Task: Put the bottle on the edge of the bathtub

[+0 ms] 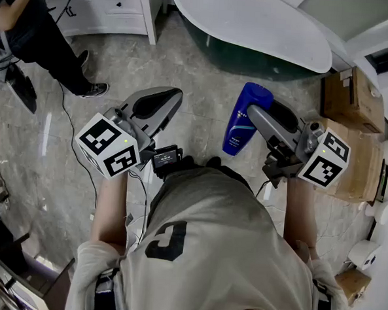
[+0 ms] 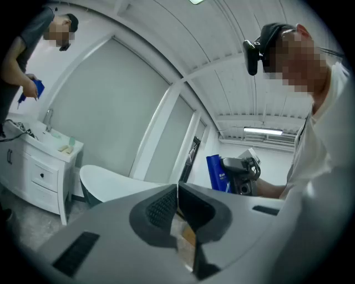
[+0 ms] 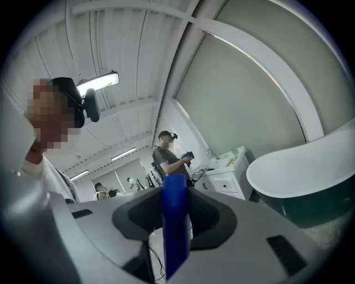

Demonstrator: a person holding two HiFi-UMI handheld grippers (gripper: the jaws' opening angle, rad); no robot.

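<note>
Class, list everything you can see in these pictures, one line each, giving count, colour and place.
bottle: one, blue, between the right gripper's jaws, short of the bathtub
bathtub: one, white rim, dark outside, ahead
vanity cabinet: one, white, left of bathtub
cardboard boxes: two, brown, far right
bystander: one, dark clothes, by the cabinet
left gripper: one, grey, jaws together, empty
right gripper: one, grey, closed on the bottle

The bathtub (image 1: 299, 43) seems cut off at the top edge.
</note>
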